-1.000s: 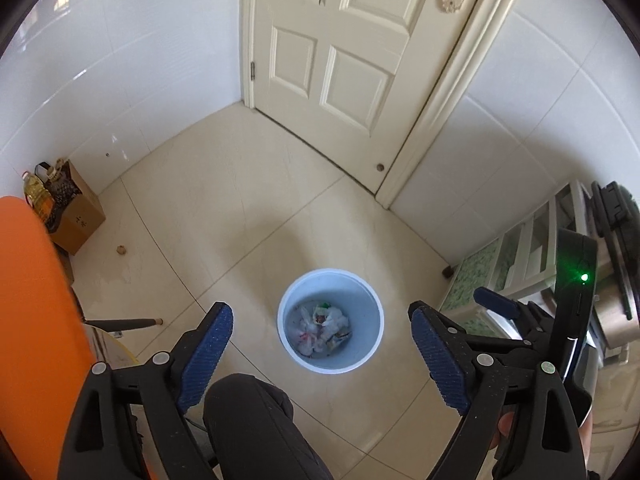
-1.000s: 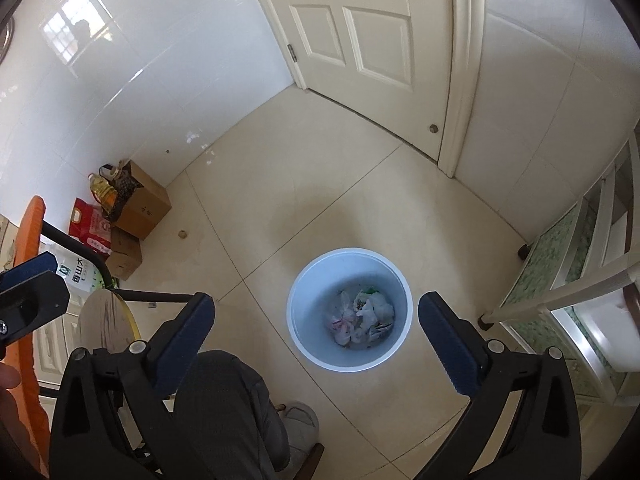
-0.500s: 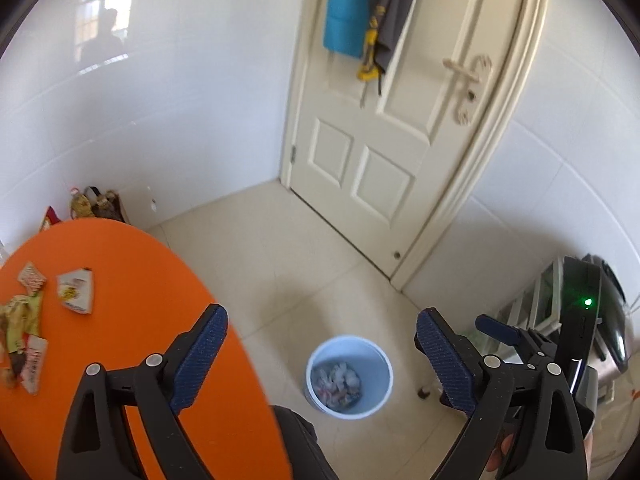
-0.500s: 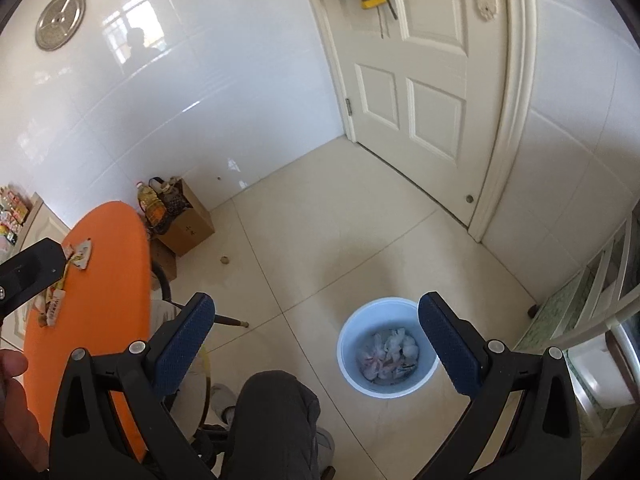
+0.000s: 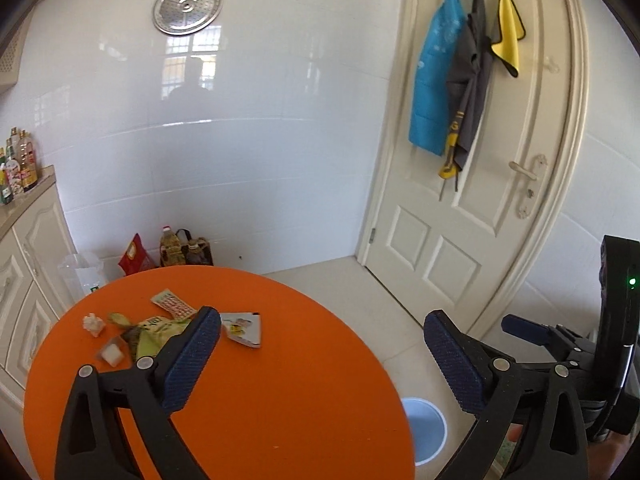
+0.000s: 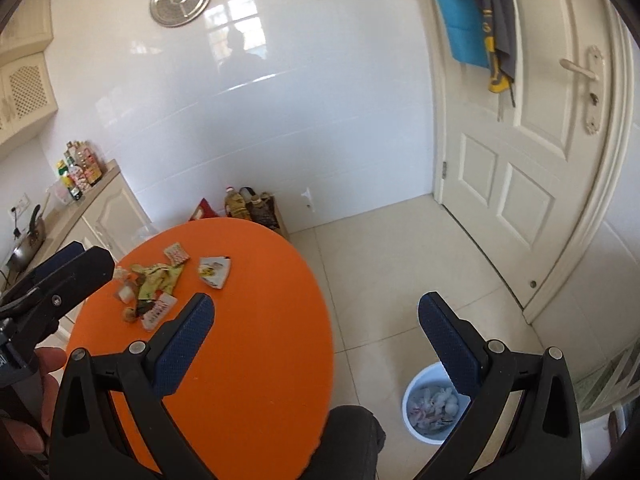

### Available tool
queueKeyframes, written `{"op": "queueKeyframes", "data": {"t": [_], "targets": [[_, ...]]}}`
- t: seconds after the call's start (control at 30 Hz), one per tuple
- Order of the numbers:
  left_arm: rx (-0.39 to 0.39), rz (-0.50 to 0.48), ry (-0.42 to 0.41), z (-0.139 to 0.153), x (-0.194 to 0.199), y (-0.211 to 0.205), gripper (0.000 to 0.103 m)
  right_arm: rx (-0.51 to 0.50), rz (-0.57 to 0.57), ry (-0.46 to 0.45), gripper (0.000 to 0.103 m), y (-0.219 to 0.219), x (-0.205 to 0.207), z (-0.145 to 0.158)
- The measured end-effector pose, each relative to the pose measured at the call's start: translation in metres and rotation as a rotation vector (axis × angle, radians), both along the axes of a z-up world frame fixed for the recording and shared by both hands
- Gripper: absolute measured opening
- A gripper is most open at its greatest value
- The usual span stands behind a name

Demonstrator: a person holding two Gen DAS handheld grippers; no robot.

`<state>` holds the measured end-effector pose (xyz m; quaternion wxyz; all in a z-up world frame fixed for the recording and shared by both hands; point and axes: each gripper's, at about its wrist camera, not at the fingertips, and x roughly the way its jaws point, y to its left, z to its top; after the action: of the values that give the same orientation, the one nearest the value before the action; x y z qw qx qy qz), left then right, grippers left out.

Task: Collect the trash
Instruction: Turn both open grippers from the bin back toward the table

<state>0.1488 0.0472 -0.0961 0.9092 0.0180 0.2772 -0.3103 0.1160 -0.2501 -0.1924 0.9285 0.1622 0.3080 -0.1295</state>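
Here the left hand-held gripper (image 5: 320, 354) hangs above the orange desk (image 5: 280, 400), its jaws opening with nothing between them; the trash (image 5: 160, 328), a cluster of wrappers and crumpled scraps, lies on the desk just beyond its left finger. The right hand-held gripper (image 6: 316, 338) stands spread wide and empty, the trash ahead and left of it, the white bin (image 6: 434, 404) on the floor below its right finger.

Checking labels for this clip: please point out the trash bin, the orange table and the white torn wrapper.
trash bin (image 6: 414, 390): right wrist view, left rim.
orange table (image 6: 256, 344): right wrist view, bare top.
white torn wrapper (image 6: 215, 271): right wrist view, middle.
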Motion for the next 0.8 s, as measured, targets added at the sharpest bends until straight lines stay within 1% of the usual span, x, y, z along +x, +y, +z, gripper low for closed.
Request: {"op": "queueKeyframes", "data": {"t": [0.17, 0.2, 0.47, 0.63, 0.7, 0.73, 0.8], "targets": [[-0.009, 0.119, -0.025, -0.001, -0.030, 0.054, 0.102, -0.019, 0.094, -0.041, 0.103, 0.040, 0.028, 0.020], [-0.010, 0.144, -0.028, -0.001, -0.036, 0.070, 0.102, -0.023, 0.110, -0.046, 0.103, 0.047, 0.031, 0.022], [-0.019, 0.299, -0.008, -0.011, -0.068, 0.138, 0.102, -0.070, 0.218, -0.071, 0.103, 0.101, 0.059, 0.038], [0.011, 0.346, 0.016, -0.022, -0.069, 0.155, 0.102, -0.096, 0.245, -0.039, 0.103, 0.113, 0.080, 0.026], [0.029, 0.353, 0.037, -0.028, -0.060, 0.146, 0.102, -0.091, 0.246, -0.011, 0.103, 0.113, 0.090, 0.017], [0.041, 0.359, 0.052, -0.030, -0.049, 0.131, 0.102, -0.087, 0.245, 0.006, 0.103, 0.112, 0.096, 0.011], [0.059, 0.369, 0.079, -0.038, -0.036, 0.118, 0.102, -0.082, 0.245, 0.030, 0.103, 0.111, 0.106, 0.001]]}}
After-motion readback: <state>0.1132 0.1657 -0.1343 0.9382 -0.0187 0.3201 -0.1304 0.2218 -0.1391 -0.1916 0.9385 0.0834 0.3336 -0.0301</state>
